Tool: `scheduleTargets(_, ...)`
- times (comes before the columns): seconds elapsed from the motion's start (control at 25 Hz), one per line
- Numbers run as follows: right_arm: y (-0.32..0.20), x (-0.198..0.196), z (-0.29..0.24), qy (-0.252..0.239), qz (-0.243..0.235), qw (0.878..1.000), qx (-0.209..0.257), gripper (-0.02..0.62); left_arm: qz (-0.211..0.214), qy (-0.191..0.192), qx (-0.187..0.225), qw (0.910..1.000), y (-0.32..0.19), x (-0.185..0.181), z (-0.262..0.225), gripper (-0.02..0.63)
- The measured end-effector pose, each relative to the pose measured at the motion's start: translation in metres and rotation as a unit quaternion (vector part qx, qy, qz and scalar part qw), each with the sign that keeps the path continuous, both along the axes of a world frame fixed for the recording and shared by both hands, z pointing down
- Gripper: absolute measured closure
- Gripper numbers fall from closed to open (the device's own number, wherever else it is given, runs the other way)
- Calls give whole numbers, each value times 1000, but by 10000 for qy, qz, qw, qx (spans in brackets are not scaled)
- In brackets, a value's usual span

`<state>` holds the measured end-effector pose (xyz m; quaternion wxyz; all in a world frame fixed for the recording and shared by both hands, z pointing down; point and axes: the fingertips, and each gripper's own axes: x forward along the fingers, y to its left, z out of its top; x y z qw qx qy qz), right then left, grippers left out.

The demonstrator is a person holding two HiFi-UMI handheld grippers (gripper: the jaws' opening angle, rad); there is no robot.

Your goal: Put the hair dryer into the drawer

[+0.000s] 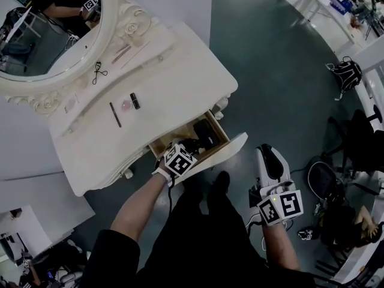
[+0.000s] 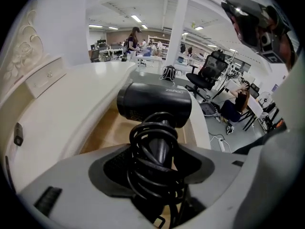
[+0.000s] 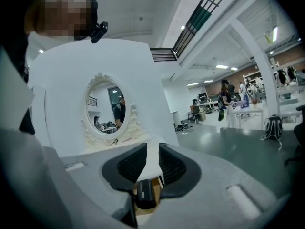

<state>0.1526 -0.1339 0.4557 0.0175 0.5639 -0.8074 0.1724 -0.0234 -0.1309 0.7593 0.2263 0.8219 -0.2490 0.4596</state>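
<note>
**A:** Two grippers, quick check: what's each one doing?

**B:** Your left gripper (image 2: 159, 168) is clamped on the hair dryer (image 2: 155, 106) by its handle. The black cord (image 2: 153, 144) is wound round the handle, so the pads bite on the cord too. Your right gripper (image 3: 148, 162) has its jaws apart with nothing between them. It sits off to the right, well apart from the drawer (image 1: 223, 150).

**A:** Where's the dryer now?

**B:** It's over the open drawer at the near right corner of the white vanity (image 1: 168, 77). The barrel lies crosswise above the wooden floor (image 2: 106, 133). I can't tell if it touches the wood yet.

**A:** So how do you finish it clean?

**B:** You go down slow until the barrel sits on the wood. I'd judge the width is tight, so keep the barrel ends off the drawer front and the vanity edge. Don't let go while it hangs, or it'll likely drop and roll.

**A:** Any risks?

**B:** The cord loops look loose near your jaws and could snag as you pull out. Open wide, then back out along the handle line and don't twist. Keep your right gripper parked where it is.
</note>
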Motion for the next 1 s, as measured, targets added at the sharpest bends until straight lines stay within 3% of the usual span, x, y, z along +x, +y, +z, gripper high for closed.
scheduleTargets(0.44,-3,2,27,107,18,9994,-317,517,155,-351,-76,9992,-9,-1,61,341)
scheduleTargets(1.0,-14,-10,39,184,-142,9986,-476,517,353,-392,-180,9984,-15,-2,91,328)
